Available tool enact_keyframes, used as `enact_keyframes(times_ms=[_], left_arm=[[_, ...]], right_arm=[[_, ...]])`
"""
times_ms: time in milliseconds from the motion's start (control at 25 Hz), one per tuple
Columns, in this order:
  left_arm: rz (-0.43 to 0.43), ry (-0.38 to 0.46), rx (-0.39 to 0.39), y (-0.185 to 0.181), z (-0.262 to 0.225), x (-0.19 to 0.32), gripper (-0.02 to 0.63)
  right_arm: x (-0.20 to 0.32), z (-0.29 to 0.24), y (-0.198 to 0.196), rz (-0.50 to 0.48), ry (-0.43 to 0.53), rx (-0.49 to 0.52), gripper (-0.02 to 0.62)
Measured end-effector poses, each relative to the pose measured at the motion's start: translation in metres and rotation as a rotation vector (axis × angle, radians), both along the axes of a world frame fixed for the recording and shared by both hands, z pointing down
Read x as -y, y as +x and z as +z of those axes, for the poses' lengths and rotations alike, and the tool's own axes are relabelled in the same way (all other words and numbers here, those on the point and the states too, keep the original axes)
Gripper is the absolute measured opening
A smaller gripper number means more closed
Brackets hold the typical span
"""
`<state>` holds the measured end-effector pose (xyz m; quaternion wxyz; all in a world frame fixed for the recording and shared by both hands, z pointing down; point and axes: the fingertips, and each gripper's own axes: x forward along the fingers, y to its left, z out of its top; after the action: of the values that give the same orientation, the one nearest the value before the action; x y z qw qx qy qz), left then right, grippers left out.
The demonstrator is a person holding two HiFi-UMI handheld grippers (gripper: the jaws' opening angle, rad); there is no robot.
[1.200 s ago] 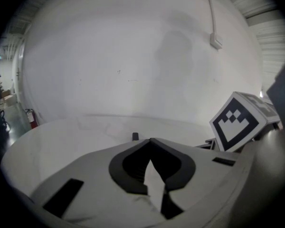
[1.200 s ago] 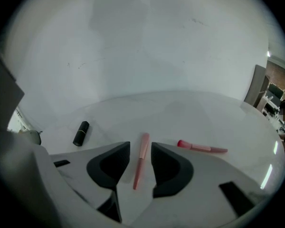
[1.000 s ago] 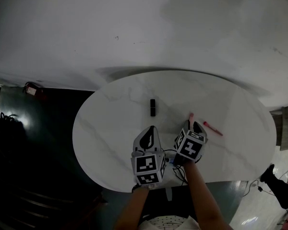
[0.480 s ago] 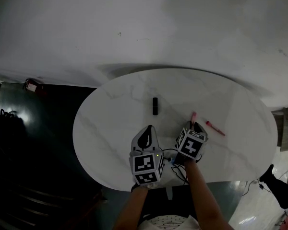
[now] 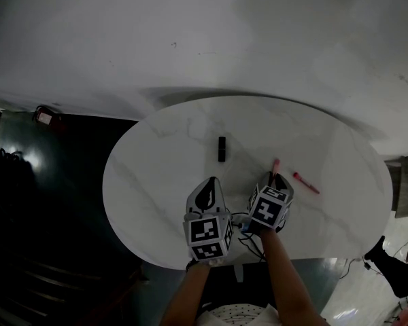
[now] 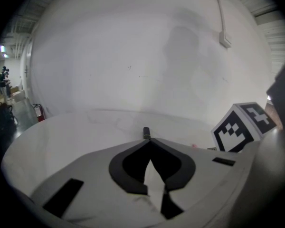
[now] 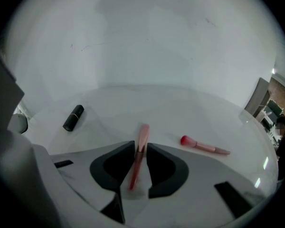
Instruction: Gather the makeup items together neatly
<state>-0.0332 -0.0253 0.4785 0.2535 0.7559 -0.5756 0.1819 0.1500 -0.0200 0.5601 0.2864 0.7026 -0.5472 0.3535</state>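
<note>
On the white marble table [image 5: 156,182] lie a black lipstick [image 5: 222,149] and a pink brush with a red head [image 5: 304,183]. A slim pink stick [image 5: 275,165] pokes out in front of my right gripper [image 5: 276,176]. In the right gripper view the jaws of that gripper [image 7: 140,146] are closing, and the pink stick [image 7: 141,139] runs lengthwise between the tips and touches them. The lipstick [image 7: 73,118] lies to its left, the brush [image 7: 204,147] to its right. My left gripper [image 5: 213,181] is shut and holds nothing. Its tips [image 6: 149,141] point at the lipstick [image 6: 146,132] just beyond them.
The table is oval, with a dark floor to its left and a pale wall behind it. A red fire extinguisher [image 5: 46,117] stands at the far left. Cables [image 5: 255,240] hang at the near table edge between my arms. A person's foot [image 5: 381,246] shows at the lower right.
Both grippers have stayed almost where they were. The pink stick stays at the right gripper's tips, and the lipstick and the brush have not moved.
</note>
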Motion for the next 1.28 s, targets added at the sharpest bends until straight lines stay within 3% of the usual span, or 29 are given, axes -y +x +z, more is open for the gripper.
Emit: enact_keyframes(times_ms=[240, 960, 1280], left_arm=[[-0.003, -0.001, -0.003, 0.001, 0.000, 0.000, 0.038], [-0.009, 0.004, -0.007, -0.003, -0.002, -0.003, 0.038], [-0.026, 0.010, -0.017, -0.009, -0.004, -0.004, 0.038]], right_arm=[[0.001, -0.003, -0.004, -0.009, -0.012, -0.017, 0.078], [0.000, -0.001, -0.001, 0.012, -0.015, 0.026, 0.069], [0.012, -0.019, -0.009, 0.006, 0.032, 0.051, 0.069]])
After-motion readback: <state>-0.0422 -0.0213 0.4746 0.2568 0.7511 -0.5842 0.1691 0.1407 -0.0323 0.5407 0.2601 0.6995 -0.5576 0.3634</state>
